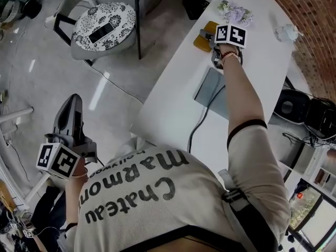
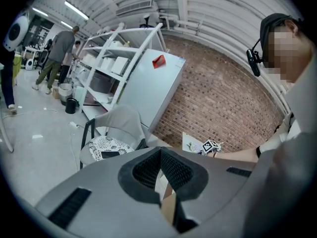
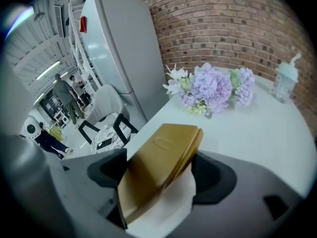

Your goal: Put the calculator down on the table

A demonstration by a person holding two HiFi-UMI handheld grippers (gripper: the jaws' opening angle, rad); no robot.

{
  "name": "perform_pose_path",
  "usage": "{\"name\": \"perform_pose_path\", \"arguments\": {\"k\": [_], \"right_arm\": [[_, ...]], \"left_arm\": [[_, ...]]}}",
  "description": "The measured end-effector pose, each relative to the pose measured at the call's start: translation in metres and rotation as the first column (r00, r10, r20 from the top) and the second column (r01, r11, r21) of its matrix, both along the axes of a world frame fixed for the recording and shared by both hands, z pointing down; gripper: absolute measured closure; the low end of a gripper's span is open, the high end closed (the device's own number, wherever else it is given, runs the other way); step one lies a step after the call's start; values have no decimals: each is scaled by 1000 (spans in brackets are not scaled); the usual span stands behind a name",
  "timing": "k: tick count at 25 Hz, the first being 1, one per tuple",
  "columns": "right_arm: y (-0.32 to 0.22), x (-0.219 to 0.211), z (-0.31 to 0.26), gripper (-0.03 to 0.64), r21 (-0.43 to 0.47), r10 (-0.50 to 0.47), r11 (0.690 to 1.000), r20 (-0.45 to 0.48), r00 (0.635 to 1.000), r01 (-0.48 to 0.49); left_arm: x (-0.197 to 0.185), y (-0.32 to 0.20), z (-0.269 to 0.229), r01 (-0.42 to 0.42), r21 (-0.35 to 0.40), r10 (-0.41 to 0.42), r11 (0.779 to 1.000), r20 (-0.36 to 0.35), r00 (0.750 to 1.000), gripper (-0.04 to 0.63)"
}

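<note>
**Ana:** Calculator [image 1: 201, 42] aside for a moment, were there any containers in the head view?

**Ben:** One pale cup [image 1: 287, 33] stood on the white table [image 1: 173, 104], near a bunch of flowers [image 1: 235, 12]. I could not tell what was in it. The gold calculator was near the table's edge, right at the tips of the right gripper [image 1: 210, 44]. The left gripper [image 1: 72, 105] hung off to the side over the floor, well apart from all of that.

**Ana:** And the left gripper view?

**Ben:** Its jaws were pressed together with nothing between them. A chair [image 2: 106, 143] stood beyond them.

**Ana:** What about the right gripper view?

**Ben:** The jaws were spread wide. The calculator sat tilted between them, its upper edge leaning toward the right-hand jaw, and the pads were not clamping it. Bare table top showed beside it. The flowers and the cup were further back.
</note>
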State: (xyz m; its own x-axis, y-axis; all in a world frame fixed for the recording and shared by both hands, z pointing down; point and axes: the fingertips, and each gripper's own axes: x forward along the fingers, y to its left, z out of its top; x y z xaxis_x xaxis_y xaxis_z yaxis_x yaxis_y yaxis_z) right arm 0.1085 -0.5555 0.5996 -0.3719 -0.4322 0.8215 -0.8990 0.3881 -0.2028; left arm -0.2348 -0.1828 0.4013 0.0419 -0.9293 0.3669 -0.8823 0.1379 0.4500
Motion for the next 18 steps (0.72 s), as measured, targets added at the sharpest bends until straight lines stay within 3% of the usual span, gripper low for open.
{"name": "perform_pose_path", "arguments": {"k": [18], "right_arm": [[-5,2,0,202,69,95,993,18,995,-96]], "left_arm": [[-1,4,0,8,1,-8,1000,1,1000,594]]}}
